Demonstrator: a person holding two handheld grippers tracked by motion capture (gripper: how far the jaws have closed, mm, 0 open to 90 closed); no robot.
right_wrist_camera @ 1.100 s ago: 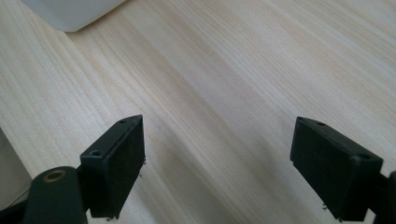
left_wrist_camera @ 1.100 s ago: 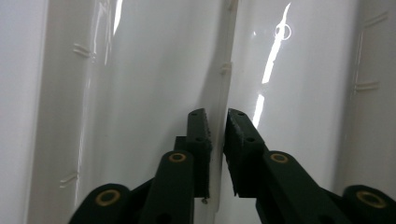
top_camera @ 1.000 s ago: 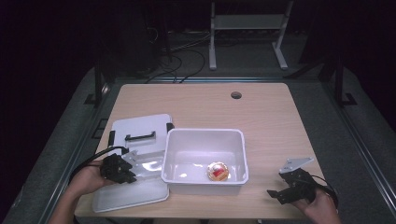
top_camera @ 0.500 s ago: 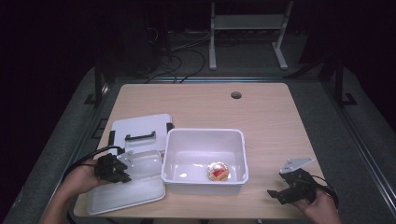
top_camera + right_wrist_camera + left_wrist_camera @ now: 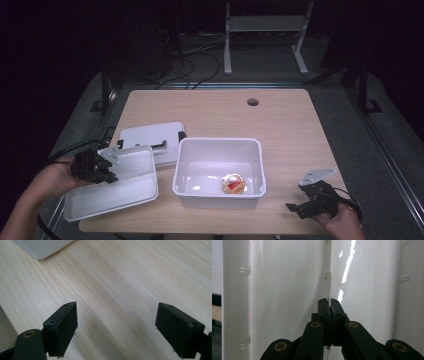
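Note:
A deep white bin (image 5: 220,141) stands in the middle of the table with a small red and yellow object (image 5: 233,184) on its floor. To its left is a shallow white tray (image 5: 120,185), tilted, its left rim clamped by my left gripper (image 5: 106,166). In the left gripper view the jaws (image 5: 329,302) are shut on a thin white plastic edge of the tray (image 5: 287,290). My right gripper (image 5: 300,197) rests near the front right of the table, open, with bare wood between its fingers (image 5: 116,327).
A flat white lid (image 5: 147,135) with a black handle lies behind the tray, partly under it. A round cable hole (image 5: 252,102) sits near the table's far edge. A corner of the bin (image 5: 42,247) is beyond the right gripper.
My left gripper has pulled the shallow tray leftward, away from the bin, and tilted it. The right gripper has stayed where it was.

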